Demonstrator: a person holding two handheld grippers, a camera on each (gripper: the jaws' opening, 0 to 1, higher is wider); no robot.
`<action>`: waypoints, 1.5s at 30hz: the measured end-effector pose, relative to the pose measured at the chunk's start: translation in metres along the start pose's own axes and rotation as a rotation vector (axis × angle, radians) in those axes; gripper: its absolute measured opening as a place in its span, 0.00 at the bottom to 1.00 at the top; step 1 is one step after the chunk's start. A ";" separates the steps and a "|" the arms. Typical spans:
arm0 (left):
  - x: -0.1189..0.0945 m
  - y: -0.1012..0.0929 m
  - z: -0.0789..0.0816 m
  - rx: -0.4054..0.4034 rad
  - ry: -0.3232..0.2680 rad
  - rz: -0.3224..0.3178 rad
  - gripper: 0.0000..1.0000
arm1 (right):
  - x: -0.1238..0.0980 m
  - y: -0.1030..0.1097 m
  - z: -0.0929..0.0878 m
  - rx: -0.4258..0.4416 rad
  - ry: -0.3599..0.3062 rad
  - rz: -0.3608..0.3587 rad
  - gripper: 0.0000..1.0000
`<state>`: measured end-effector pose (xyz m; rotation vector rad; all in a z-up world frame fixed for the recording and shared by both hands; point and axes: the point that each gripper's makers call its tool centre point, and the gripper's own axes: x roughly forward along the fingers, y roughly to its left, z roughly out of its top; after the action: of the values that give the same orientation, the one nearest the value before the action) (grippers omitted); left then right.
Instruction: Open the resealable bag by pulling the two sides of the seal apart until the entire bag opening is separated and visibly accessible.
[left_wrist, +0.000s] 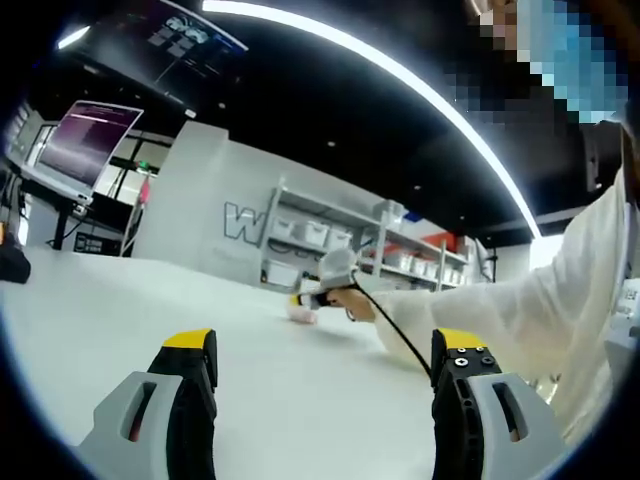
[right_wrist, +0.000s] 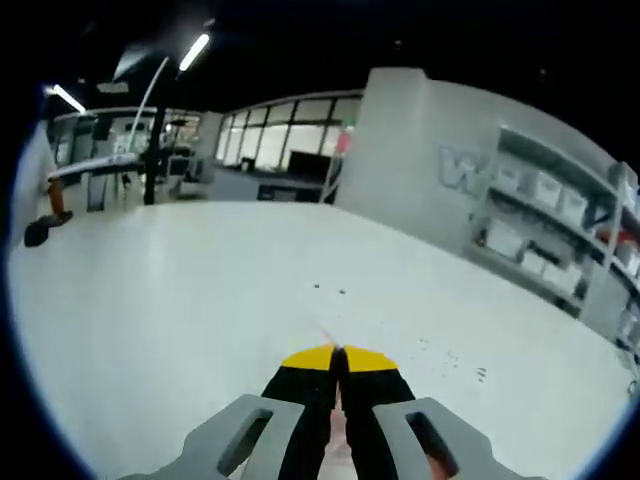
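Right gripper view: yellow-tipped black fingers (right_wrist: 318, 360) of the right gripper (right_wrist: 338, 352) are pressed together, pinching a thin pale-pink sliver that shows in the slit between them and pokes out just past the tips — apparently an edge of the resealable bag (right_wrist: 336, 425), though too little shows to be sure. Beyond the tips stretches the white table (right_wrist: 180, 300), with small dark specks near the gripper.

In the left gripper view, the left gripper (left_wrist: 325, 345) has its yellow-capped fingers (left_wrist: 190, 345) spread wide apart with nothing between them, above the same table (left_wrist: 120, 310). Between those fingers and farther along the table, the right gripper (left_wrist: 300, 299) lies low at the surface, held in the person's hand (left_wrist: 358, 302), with a black cable trailing back from it. A small pinkish shape at its tip, just touching the table, looks like the bag (left_wrist: 299, 313), blurred and too small to read. The person's white sleeve (left_wrist: 500, 310) reaches in from the right of the table, arm outstretched.

Behind the table, a white wall and shelving with bins (left_wrist: 330, 235) stand in the background; a monitor (left_wrist: 88, 140) sits off its far-left end.
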<state>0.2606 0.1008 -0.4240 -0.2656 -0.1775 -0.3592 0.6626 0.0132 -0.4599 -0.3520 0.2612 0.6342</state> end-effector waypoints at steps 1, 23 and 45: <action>0.000 0.000 0.000 -0.001 0.001 0.001 0.88 | 0.000 0.002 -0.003 -0.003 0.008 0.003 0.00; 0.000 -0.003 0.003 0.007 -0.004 -0.006 0.87 | -0.005 0.019 -0.001 0.005 -0.006 0.085 0.18; -0.002 -0.002 0.003 0.015 -0.004 -0.006 0.87 | -0.015 -0.001 0.021 0.063 -0.166 -0.003 0.59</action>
<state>0.2577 0.1005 -0.4212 -0.2508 -0.1851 -0.3629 0.6539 0.0132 -0.4350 -0.2379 0.1220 0.6465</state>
